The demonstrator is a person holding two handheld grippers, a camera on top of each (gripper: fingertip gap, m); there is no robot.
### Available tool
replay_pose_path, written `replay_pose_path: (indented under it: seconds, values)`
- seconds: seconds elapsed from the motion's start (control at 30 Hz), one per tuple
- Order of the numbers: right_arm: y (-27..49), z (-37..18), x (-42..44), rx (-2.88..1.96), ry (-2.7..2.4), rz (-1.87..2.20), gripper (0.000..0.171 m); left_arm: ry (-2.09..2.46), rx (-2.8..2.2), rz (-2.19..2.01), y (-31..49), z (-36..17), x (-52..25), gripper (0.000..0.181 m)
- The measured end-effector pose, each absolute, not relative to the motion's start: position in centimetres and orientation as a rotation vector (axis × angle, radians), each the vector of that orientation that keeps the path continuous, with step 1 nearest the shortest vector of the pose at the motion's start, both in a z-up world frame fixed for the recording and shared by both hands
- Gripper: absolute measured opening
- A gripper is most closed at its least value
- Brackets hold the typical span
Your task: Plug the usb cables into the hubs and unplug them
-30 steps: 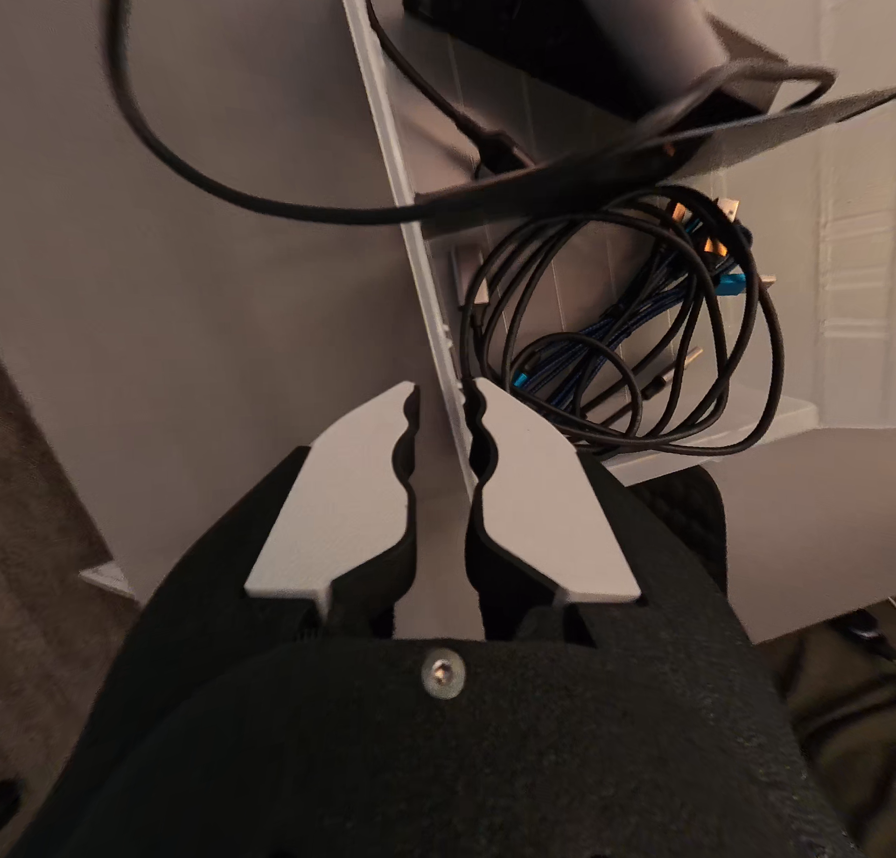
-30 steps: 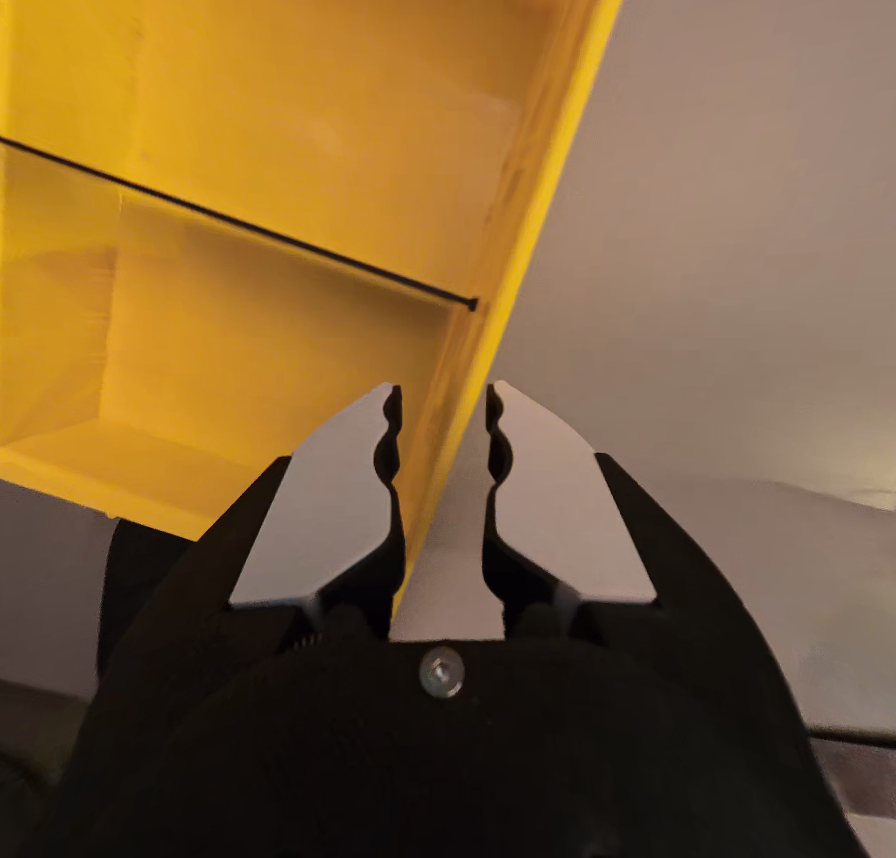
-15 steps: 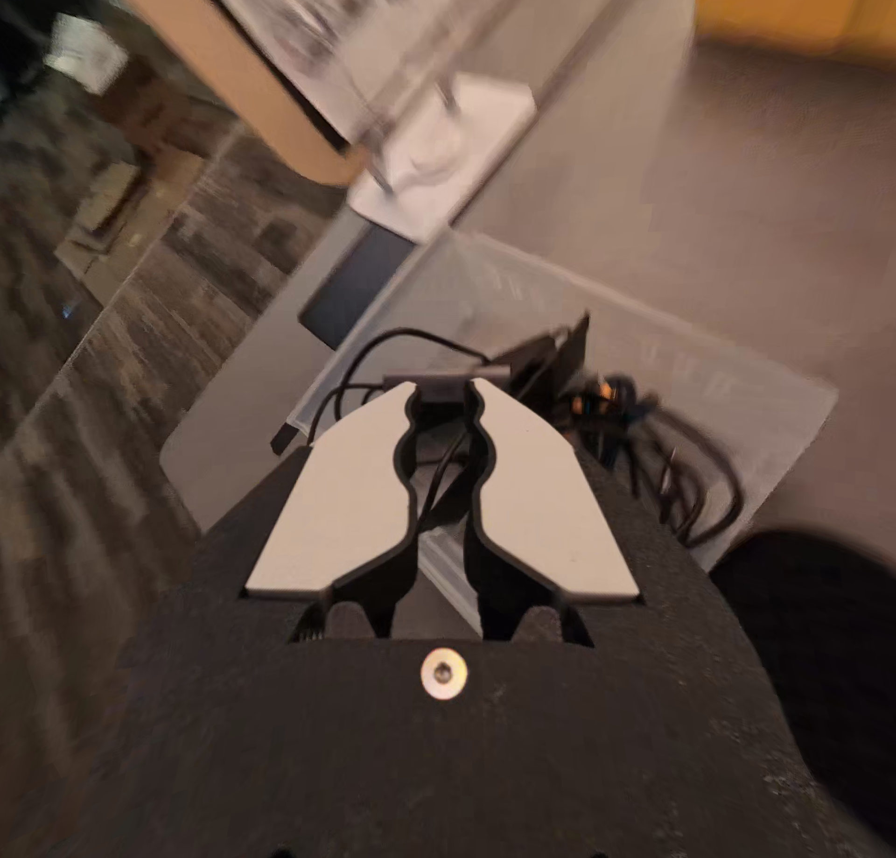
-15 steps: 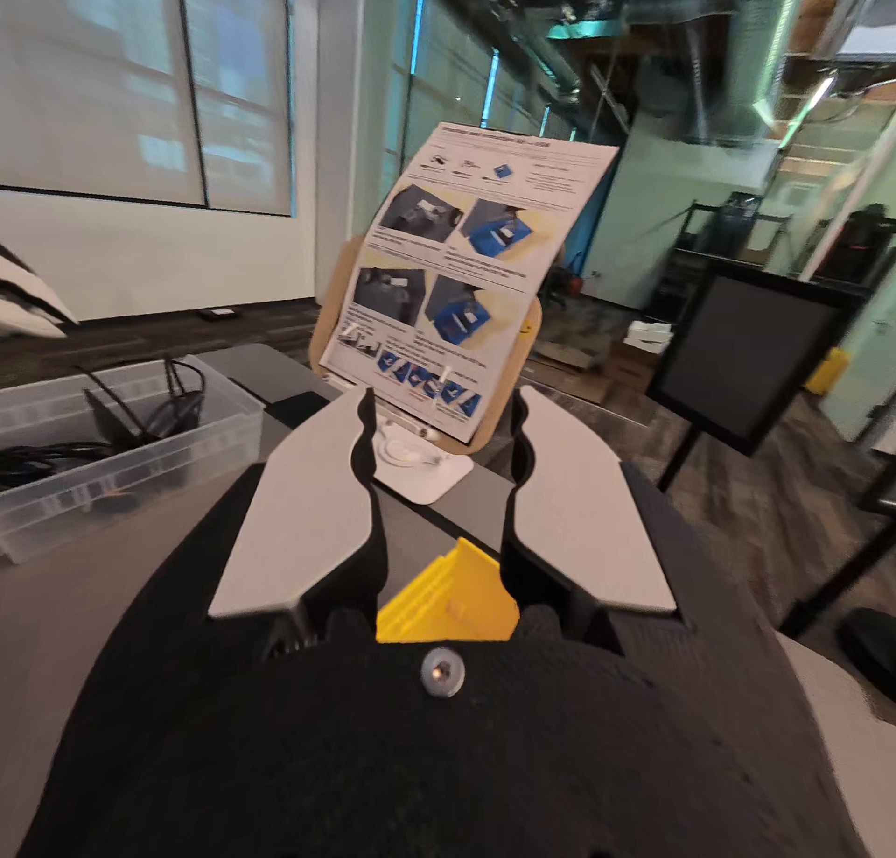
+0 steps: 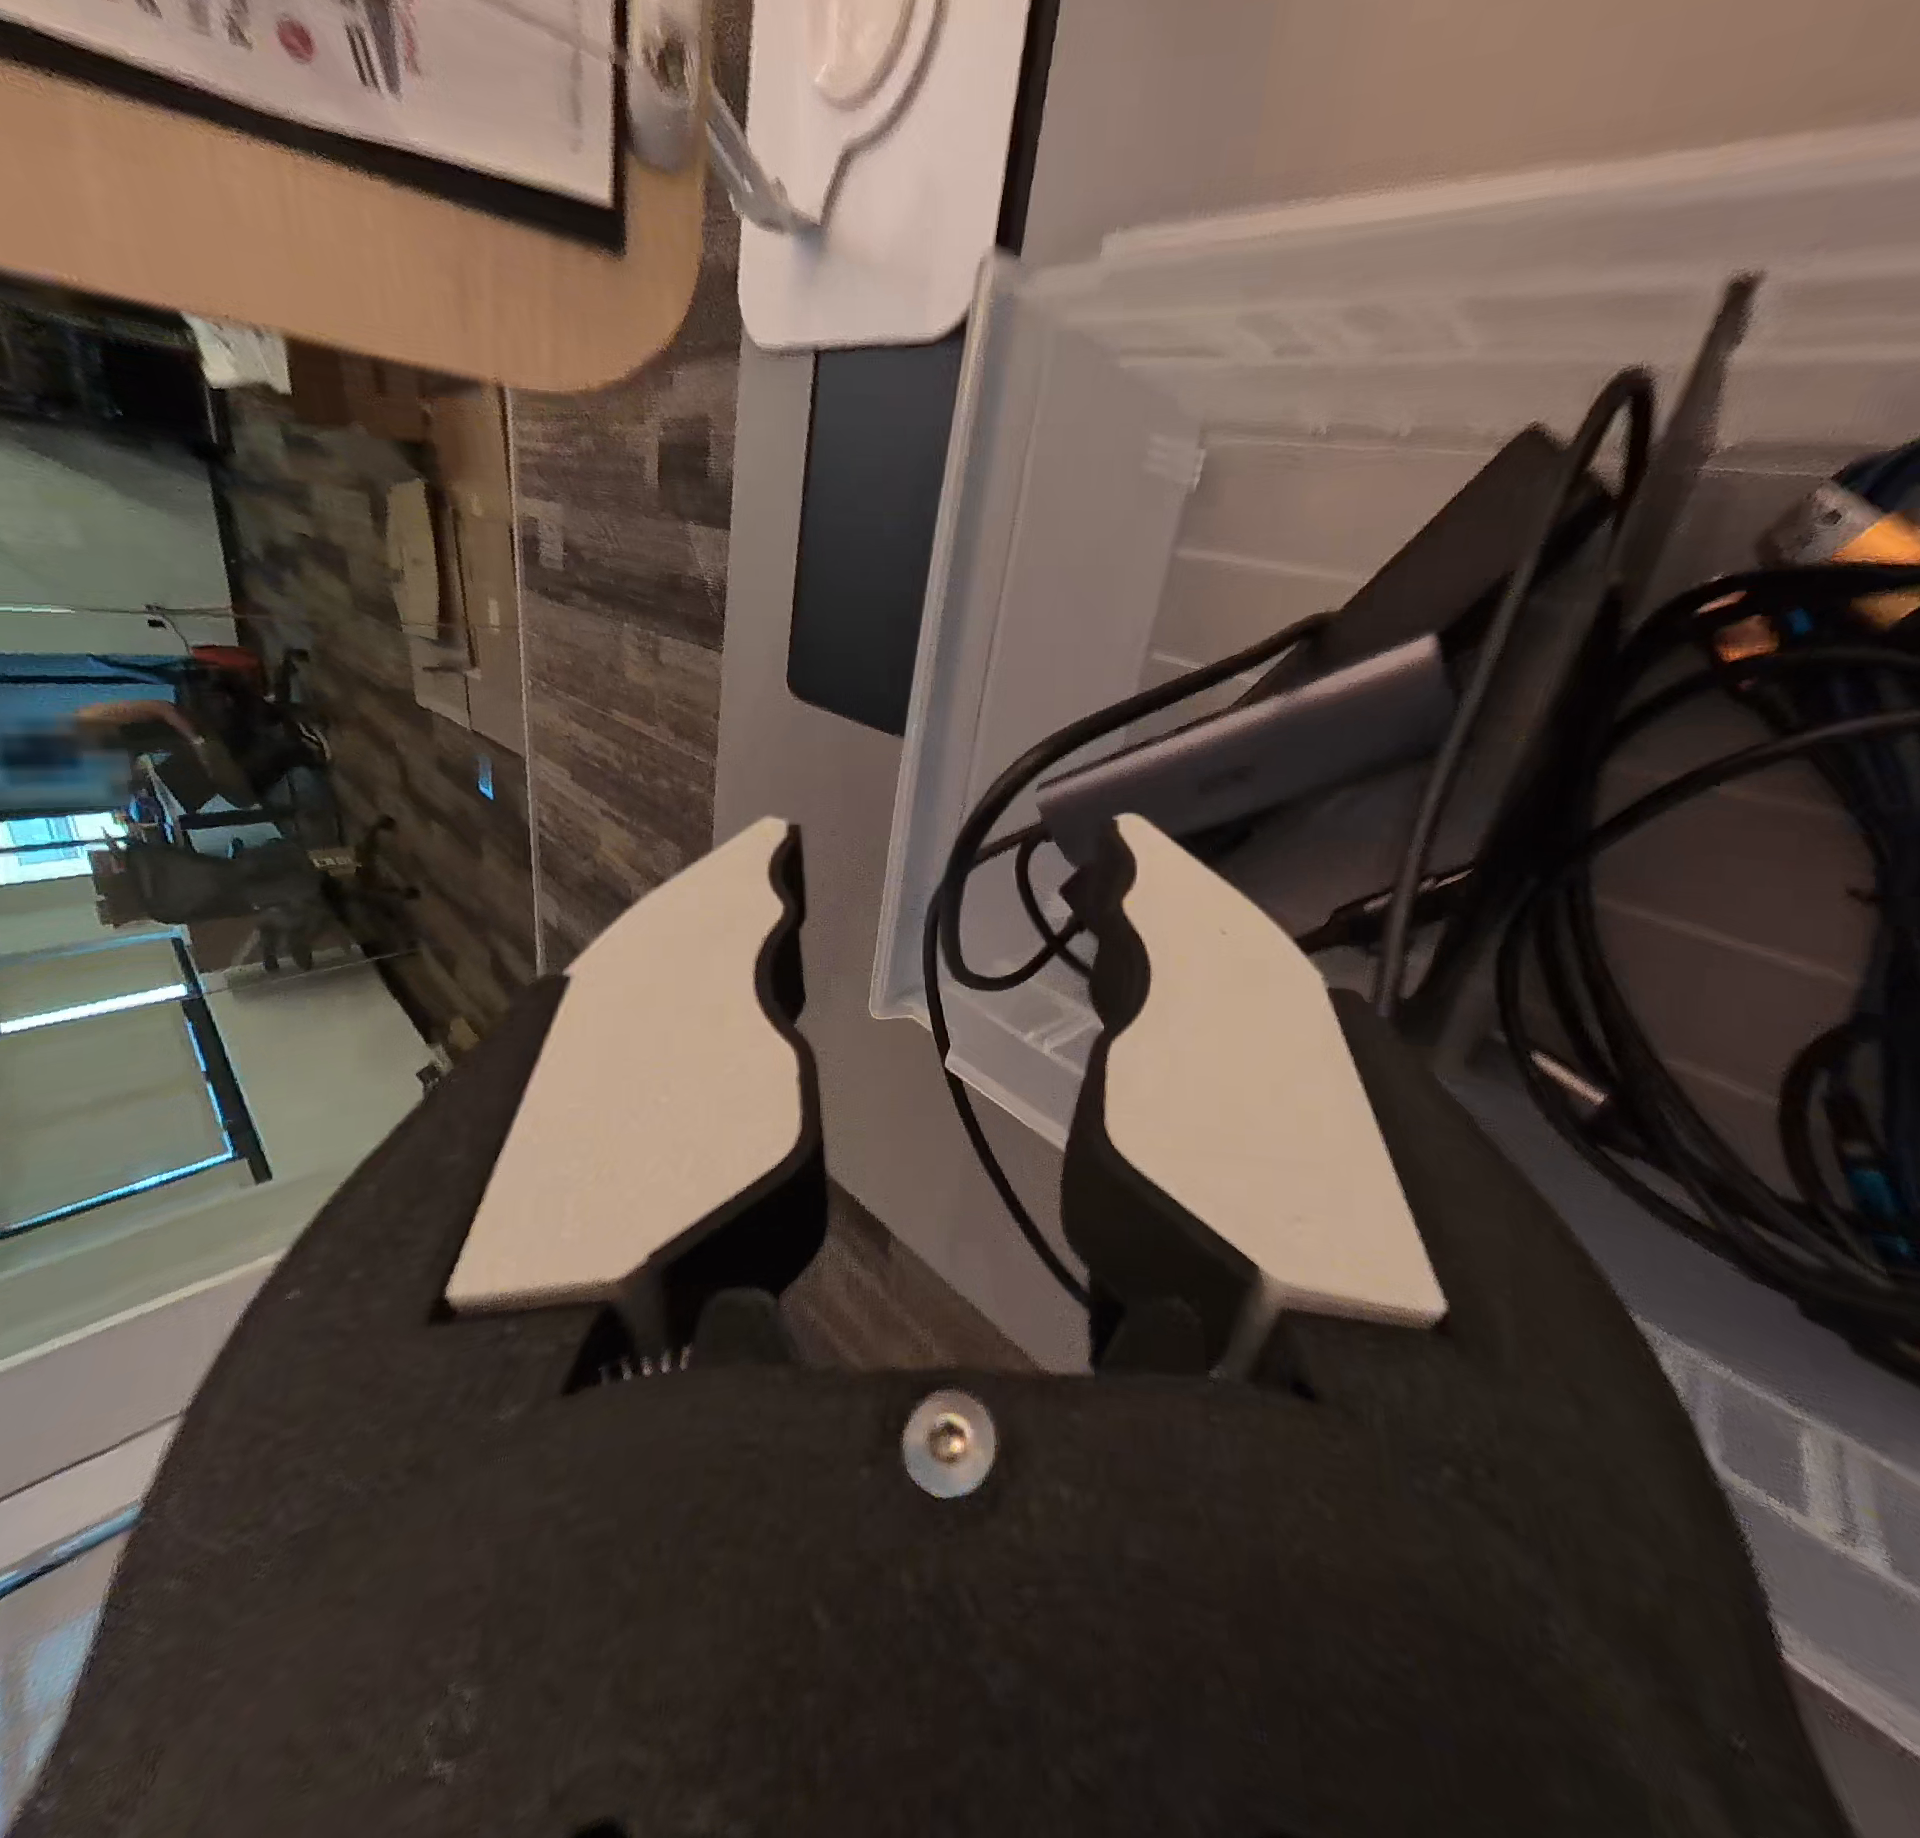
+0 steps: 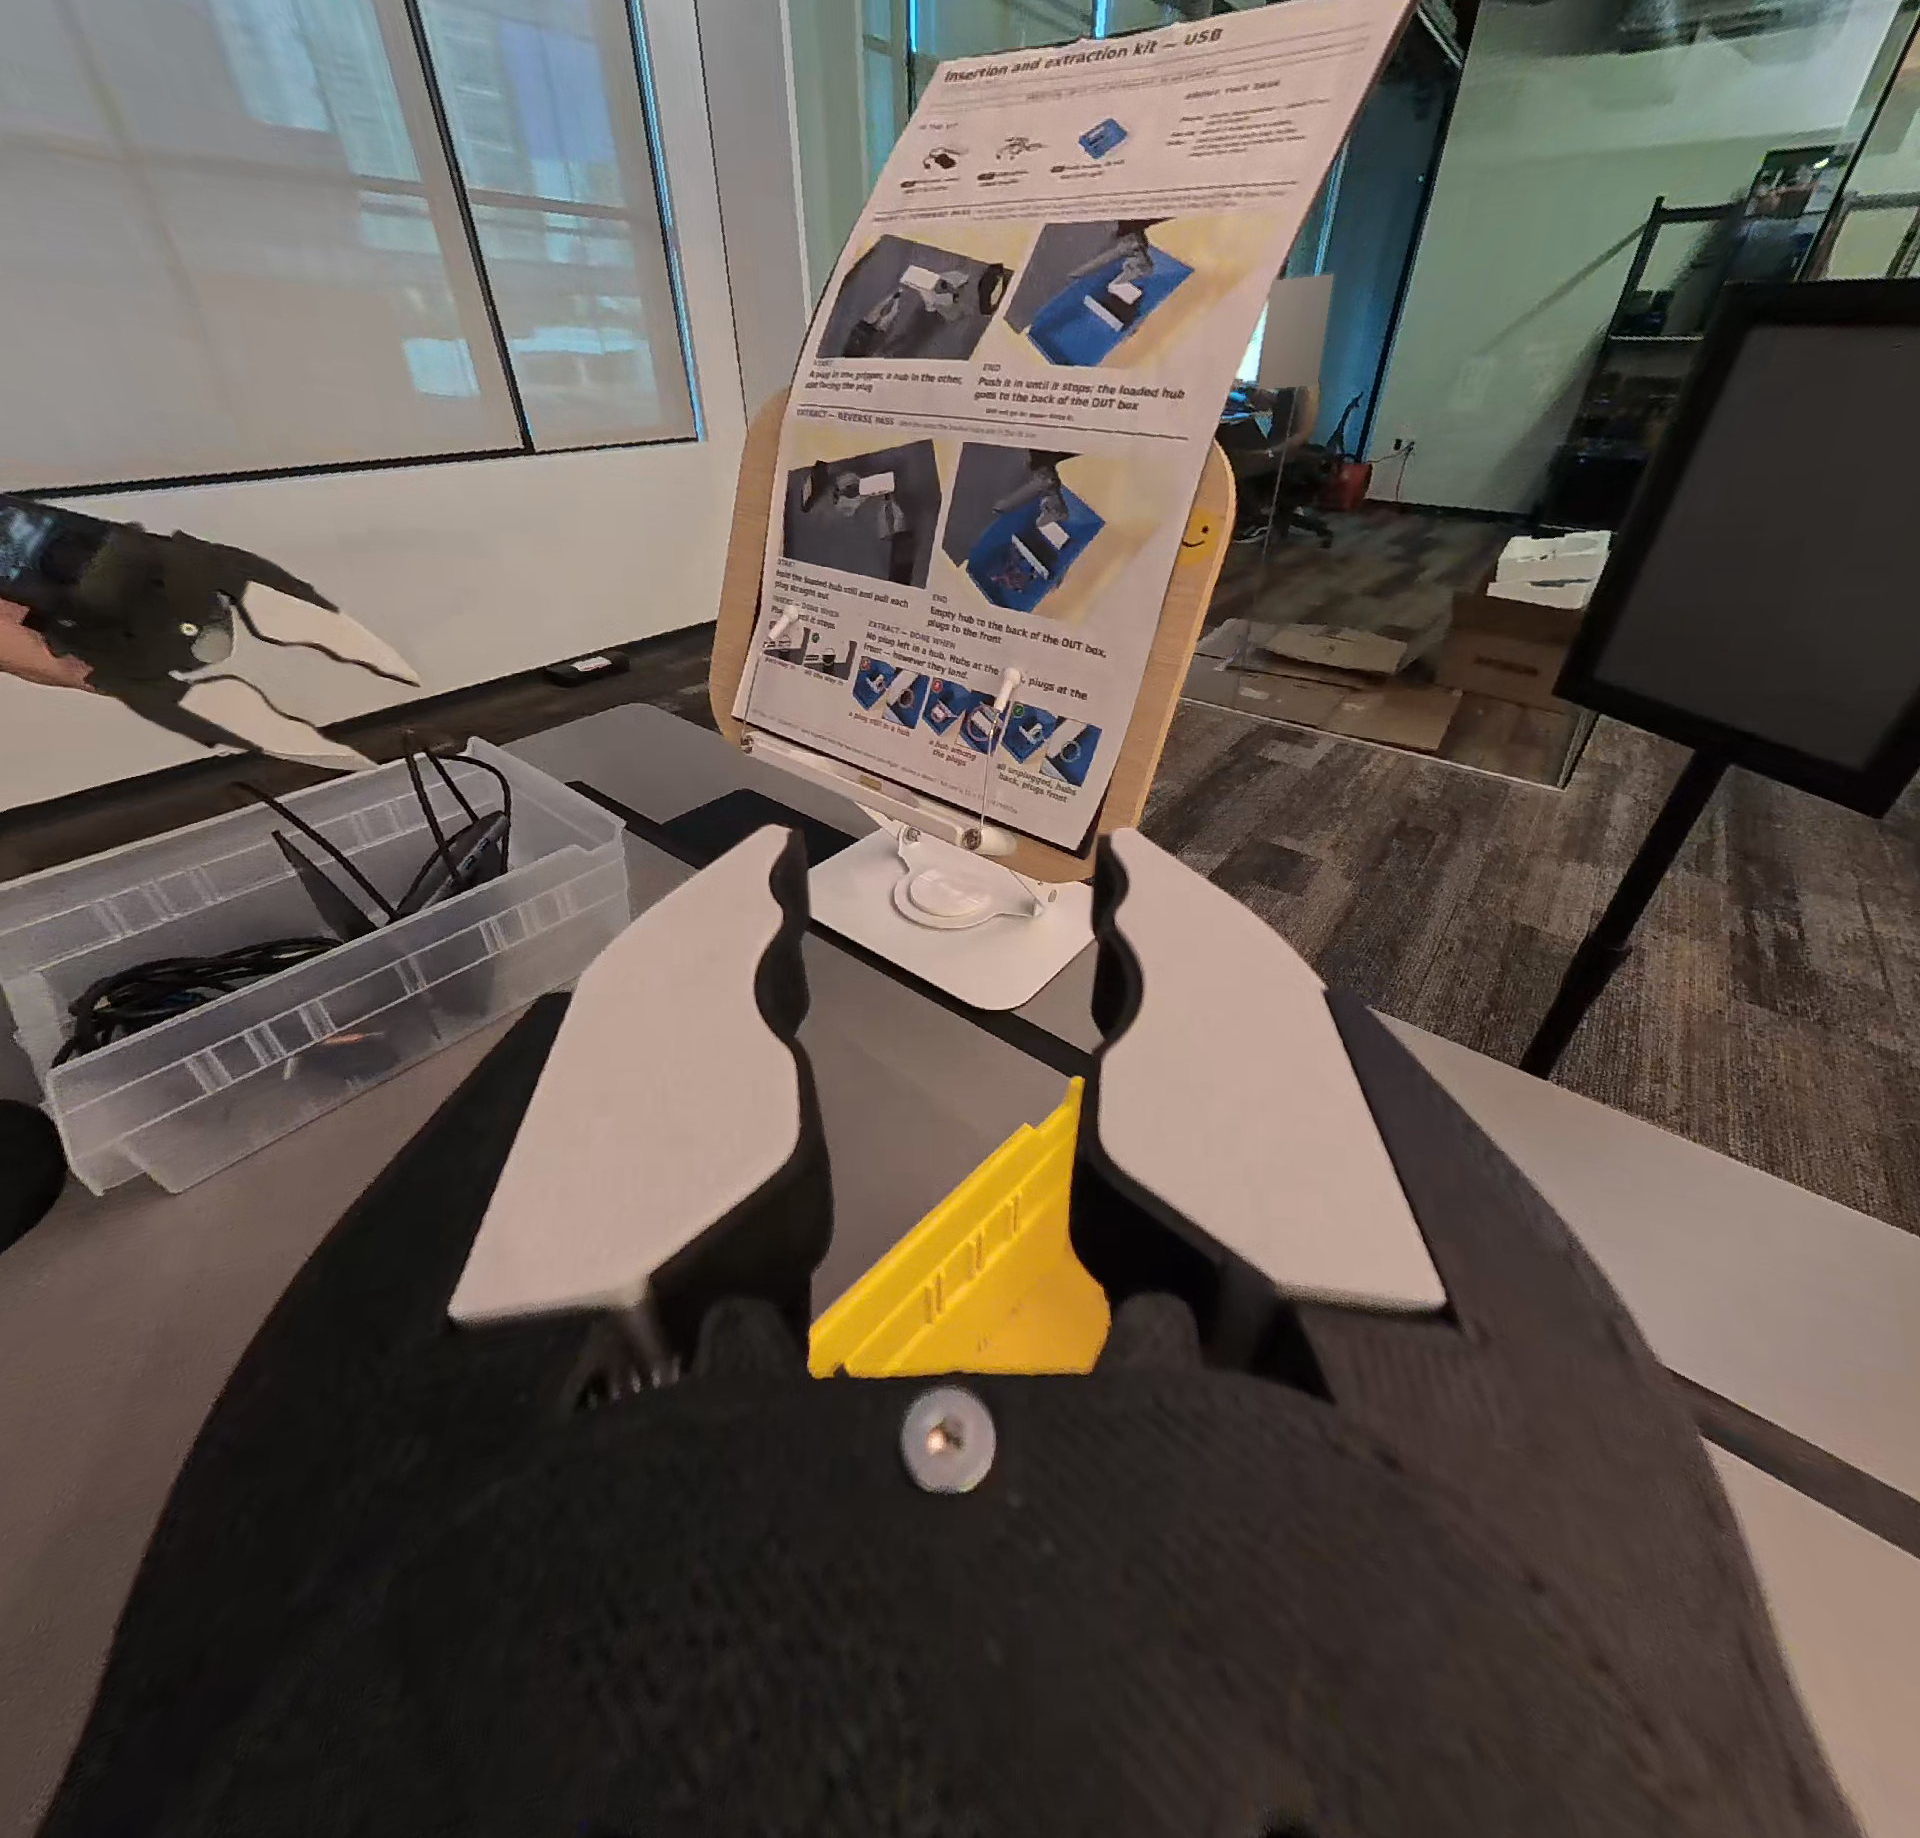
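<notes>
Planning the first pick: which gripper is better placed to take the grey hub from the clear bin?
Left. The left gripper is open at the clear plastic bin, by the grey slim hub; the right gripper faces the instruction sheet stand.

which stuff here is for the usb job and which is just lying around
For the job:
- grey hub
- cables
- clear bin
- left tongs, open
- right tongs, open

Just around:
- instruction sheet
- yellow bin
- black screen

Two grippers [image 5: 951, 832] [image 6: 945, 843], two bins [image 6: 312, 967] [image 6: 966, 1269]
</notes>
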State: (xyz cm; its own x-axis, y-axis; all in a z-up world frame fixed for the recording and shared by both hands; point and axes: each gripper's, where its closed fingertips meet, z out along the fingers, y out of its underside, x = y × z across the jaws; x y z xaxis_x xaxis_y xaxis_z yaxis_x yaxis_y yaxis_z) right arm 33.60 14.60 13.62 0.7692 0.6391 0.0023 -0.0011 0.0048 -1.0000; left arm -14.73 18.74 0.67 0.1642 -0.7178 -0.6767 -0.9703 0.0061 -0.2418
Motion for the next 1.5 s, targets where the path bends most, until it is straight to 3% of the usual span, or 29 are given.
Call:
replay_pose_path:
  seconds: [0.13, 0.17, 0.2, 0.23, 0.57, 0.83, 0.97, 1.13, 1.27, 1.4, 1.5]
  values:
    - [15.5, 12.6, 33.7, -1.531, -0.531, 0.550, 0.053, 1.654, -1.862, 0.495, 20.6, -2.2, -16.3, 0.043]
    - [15.8, 12.2, 33.7, -1.547, -0.530, 0.545, 0.053, 1.665, -1.874, 0.479, 20.9, -2.7, -16.3, 0.033]
    - [16.0, 11.8, 33.8, -1.565, -0.530, 0.537, 0.053, 1.687, -1.884, 0.461, 20.9, -3.1, -16.3, 0.006]
    - [16.3, 11.3, 33.8, -1.585, -0.534, 0.528, 0.053, 1.686, -1.879, 0.462, 21.1, -2.9, -16.2, 0.000]
    - [17.5, 9.5, 33.7, -1.657, -0.554, 0.485, 0.053, 1.615, -1.858, 0.454, 20.4, 2.3, -16.6, 0.000]
    - [17.5, 9.0, 33.9, -1.674, -0.545, 0.488, 0.053, 1.763, -2.210, 0.174, 16.1, -2.3, -16.9, 0.019]
    - [17.7, 8.7, 34.3, -1.684, -0.529, 0.489, 0.053, 1.638, -2.221, -0.079, 17.2, 1.8, -15.1, 0.023]
    - [18.2, 7.9, 34.0, -1.714, -0.542, 0.481, 0.053, 1.165, -2.440, -0.354, 22.0, 6.0, -13.7, 0.022]
    - [18.5, 7.1, 33.9, -1.742, -0.557, 0.472, 0.053, 0.708, -2.719, -0.362, 23.1, 1.9, -12.3, 0.024]
    - [18.0, 7.5, 33.6, -1.721, -0.572, 0.518, 0.053, 0.642, -2.886, 0.210, 22.4, -2.8, -16.0, 0.037]
    - [17.4, 8.2, 33.4, -1.696, -0.572, 0.581, 0.053, 0.427, -3.033, 0.108, 21.3, -4.5, -14.8, 0.046]
